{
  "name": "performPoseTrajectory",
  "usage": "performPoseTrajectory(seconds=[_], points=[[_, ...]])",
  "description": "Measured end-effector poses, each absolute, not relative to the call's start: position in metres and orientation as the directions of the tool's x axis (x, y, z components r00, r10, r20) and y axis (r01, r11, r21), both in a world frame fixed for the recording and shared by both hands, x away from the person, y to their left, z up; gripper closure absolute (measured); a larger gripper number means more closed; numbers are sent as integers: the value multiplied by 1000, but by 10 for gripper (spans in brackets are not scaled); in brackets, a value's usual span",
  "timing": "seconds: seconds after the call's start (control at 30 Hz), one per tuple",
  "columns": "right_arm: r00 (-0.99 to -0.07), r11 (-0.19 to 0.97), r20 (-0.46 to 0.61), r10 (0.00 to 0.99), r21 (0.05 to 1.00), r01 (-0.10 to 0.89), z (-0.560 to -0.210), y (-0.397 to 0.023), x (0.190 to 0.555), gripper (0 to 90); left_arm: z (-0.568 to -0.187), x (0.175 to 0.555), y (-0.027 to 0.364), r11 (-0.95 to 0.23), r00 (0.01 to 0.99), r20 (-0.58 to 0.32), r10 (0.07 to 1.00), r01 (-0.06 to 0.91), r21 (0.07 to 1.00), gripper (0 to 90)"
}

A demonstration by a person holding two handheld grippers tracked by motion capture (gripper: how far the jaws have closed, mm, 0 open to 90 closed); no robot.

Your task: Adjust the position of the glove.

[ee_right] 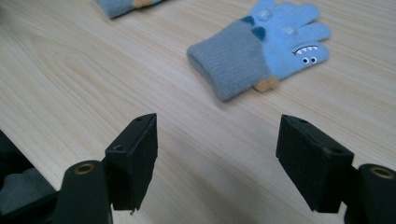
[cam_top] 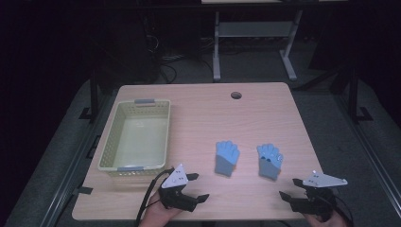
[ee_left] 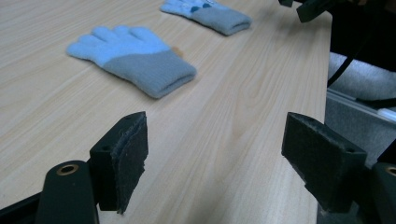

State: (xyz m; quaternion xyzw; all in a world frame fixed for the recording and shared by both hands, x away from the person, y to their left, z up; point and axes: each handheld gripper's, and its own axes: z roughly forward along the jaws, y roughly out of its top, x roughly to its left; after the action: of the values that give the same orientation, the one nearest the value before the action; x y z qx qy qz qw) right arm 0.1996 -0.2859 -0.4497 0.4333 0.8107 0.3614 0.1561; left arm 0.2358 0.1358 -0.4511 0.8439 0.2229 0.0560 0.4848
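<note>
High view: two blue gloves are laid flat on the table (cam_top: 255, 113), left glove (cam_top: 226, 158) and right glove (cam_top: 270, 161) side by side, apart. A basket (cam_top: 109, 142) is set at the left. Left gripper (cam_top: 195, 187) and right gripper (cam_top: 289, 188) are held near the front edge.

Left gripper view: jaws spread wide, nothing between; left glove (ee_left: 133, 59) ahead.

Right gripper view: jaws wide, empty; right glove (ee_right: 261, 46) ahead.

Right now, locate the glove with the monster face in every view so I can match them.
High view: monster-face glove, right of the plain glove.
Left gripper view: top centre, beyond the plain glove.
Right gripper view: upper right.
Shared landmark: the plain glove, at the top-left edge there.
</note>
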Motion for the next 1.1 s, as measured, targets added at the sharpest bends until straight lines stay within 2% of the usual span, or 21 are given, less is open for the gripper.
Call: performPoseTrajectory(seconds=[0.6, 0.83, 1.1], points=[[-596, 363, 77, 799, 729, 581, -445, -280, 214, 268, -452, 233, 141, -422, 883, -114, 455, 327, 845, 222], [-641, 377, 89, 762, 744, 552, -428, -273, 228, 246, -450, 232, 142, -405, 885, -119, 449, 320, 857, 222], [-674, 434, 55, 737, 725, 534, -402, -263, 260, 277, -447, 234, 143, -394, 886, -119, 449, 316, 863, 222]])
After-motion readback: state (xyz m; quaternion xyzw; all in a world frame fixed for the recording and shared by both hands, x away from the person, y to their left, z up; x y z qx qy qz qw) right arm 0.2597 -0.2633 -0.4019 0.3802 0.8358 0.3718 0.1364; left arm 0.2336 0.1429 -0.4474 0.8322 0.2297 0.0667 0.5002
